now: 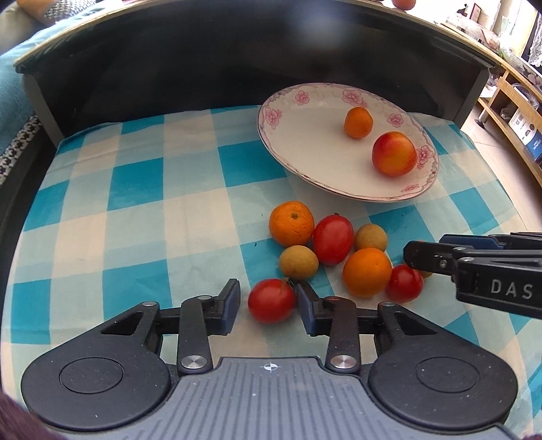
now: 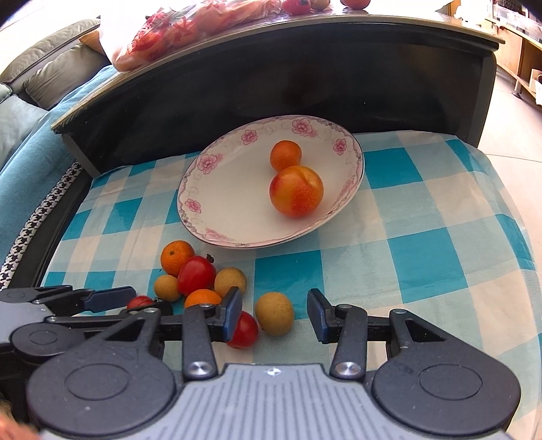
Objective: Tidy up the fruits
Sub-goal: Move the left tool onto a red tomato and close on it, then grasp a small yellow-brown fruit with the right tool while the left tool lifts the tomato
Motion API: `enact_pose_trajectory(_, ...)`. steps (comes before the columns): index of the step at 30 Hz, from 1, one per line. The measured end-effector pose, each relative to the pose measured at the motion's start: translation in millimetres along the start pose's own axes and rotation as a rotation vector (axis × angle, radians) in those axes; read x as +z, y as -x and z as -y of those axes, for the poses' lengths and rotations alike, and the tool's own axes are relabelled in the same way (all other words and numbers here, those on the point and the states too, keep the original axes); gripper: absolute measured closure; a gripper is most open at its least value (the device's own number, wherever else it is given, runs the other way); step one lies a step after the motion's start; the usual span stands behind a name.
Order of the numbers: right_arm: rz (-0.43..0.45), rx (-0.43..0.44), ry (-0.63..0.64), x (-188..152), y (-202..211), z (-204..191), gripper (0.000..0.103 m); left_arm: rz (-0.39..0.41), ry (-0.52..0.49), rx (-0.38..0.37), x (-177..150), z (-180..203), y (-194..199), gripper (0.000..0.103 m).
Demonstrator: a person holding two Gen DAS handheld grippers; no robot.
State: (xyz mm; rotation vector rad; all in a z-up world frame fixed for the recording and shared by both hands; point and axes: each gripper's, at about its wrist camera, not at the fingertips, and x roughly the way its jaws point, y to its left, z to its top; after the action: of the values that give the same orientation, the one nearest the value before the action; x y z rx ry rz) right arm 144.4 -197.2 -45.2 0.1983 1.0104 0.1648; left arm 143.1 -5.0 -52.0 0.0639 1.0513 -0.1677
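A white plate with pink flowers (image 1: 305, 142) (image 2: 216, 189) holds a small orange (image 1: 358, 122) and a peach (image 1: 394, 154). In front of it lies a pile of several fruits: oranges (image 1: 291, 222), red tomatoes (image 1: 332, 239) and tan longans (image 1: 298, 262). My left gripper (image 1: 269, 301) is open with a small red tomato (image 1: 272, 300) between its fingers, the right finger touching it. My right gripper (image 2: 275, 309) is open around a tan longan (image 2: 274, 313); a red tomato (image 2: 245, 330) sits by its left finger. The right gripper also shows in the left wrist view (image 1: 474, 267).
The fruits lie on a blue and white checked cloth (image 1: 135, 189). A dark raised table edge (image 1: 203, 61) stands behind the plate. A red plastic bag (image 2: 189, 30) and more fruit lie on the upper table. A sofa is at the left.
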Motion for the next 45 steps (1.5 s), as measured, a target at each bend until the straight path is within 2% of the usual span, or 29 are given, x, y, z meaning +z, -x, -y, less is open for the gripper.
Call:
enact_pose_trajectory(10, -0.021, 0.019, -0.006, -2, -6, -1, 0.059, 0.011, -0.032, 0.017, -6, 7, -1, 0.055)
enact_pose_trajectory(15, -0.036, 0.047, -0.058, 0, -5, 9, 0.059, 0.008, 0.0, -0.003, -4, 0, -1, 0.055)
enact_pose_trajectory(19, -0.034, 0.02, -0.07, 0, -6, 15, 0.059, 0.008, 0.018, -0.005, -4, -5, 1, 0.057)
enact_pose_trajectory(28, -0.039, -0.005, 0.028, -2, -16, -7, 0.059, 0.021, -0.023, 0.023, -5, 4, -1, 0.052)
enact_pose_trajectory(30, -0.039, -0.021, 0.057, -3, -16, -12, 0.059, 0.025, -0.022, 0.029, -6, 5, -1, 0.053)
enact_pose_trajectory(33, -0.034, -0.055, 0.09, -4, -16, -14, 0.074, 0.029, -0.022, 0.033, -7, 3, -1, 0.059)
enact_pose_trajectory(36, -0.03, -0.062, 0.114, -6, -14, -15, 0.074, 0.027, -0.019, 0.032, -6, 2, 0, 0.066)
enact_pose_trajectory(45, -0.027, -0.073, 0.152, -13, -5, -22, 0.074, 0.02, -0.013, 0.023, -12, 1, 5, 0.067)
